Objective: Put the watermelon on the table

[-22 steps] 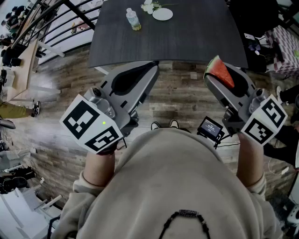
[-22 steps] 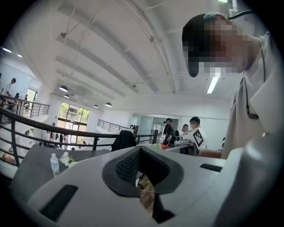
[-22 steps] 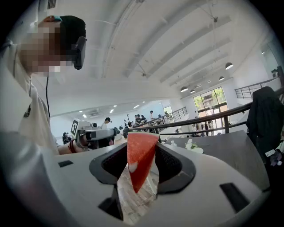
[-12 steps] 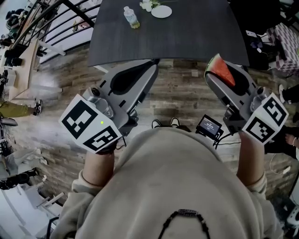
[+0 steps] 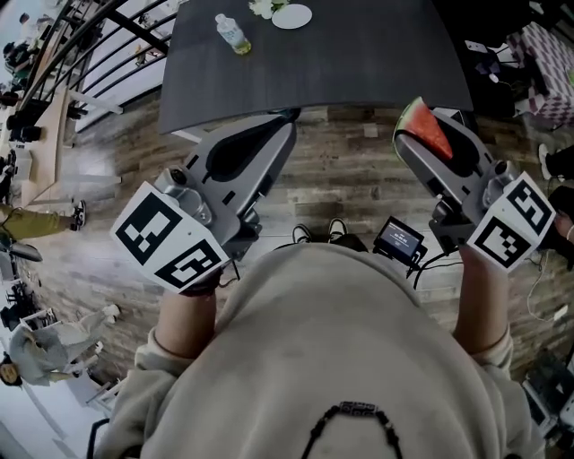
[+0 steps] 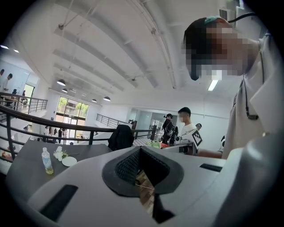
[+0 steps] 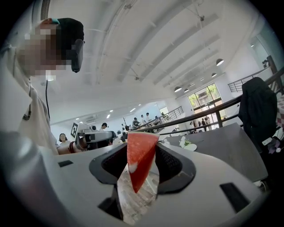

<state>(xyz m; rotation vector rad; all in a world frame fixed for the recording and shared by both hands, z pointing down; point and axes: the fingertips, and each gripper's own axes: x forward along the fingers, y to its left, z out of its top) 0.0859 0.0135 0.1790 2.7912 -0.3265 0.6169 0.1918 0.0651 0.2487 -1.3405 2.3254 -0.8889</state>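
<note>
A wedge of watermelon (image 5: 423,131), red flesh with a green rind, stands between the jaws of my right gripper (image 5: 420,140), which is shut on it. In the right gripper view the watermelon (image 7: 140,155) points tip down between the dark pads of the right gripper (image 7: 141,165). It hangs over the wooden floor, just short of the dark table's (image 5: 359,54) near edge. My left gripper (image 5: 285,122) is beside it on the left, also short of the table, with its jaw tips together and nothing in them. The left gripper (image 6: 140,150) shows only floor behind its pads.
A water bottle (image 5: 231,34), a white plate (image 5: 291,16) and white flowers (image 5: 262,7) sit at the table's far side. A black railing (image 5: 99,45) runs along the left. A dark jacket hangs on a chair (image 7: 259,106) at the right. People stand in the background.
Both grippers hold their places and the watermelon stays gripped. The table, bottle and plate have drifted slightly left and up in the head view.
</note>
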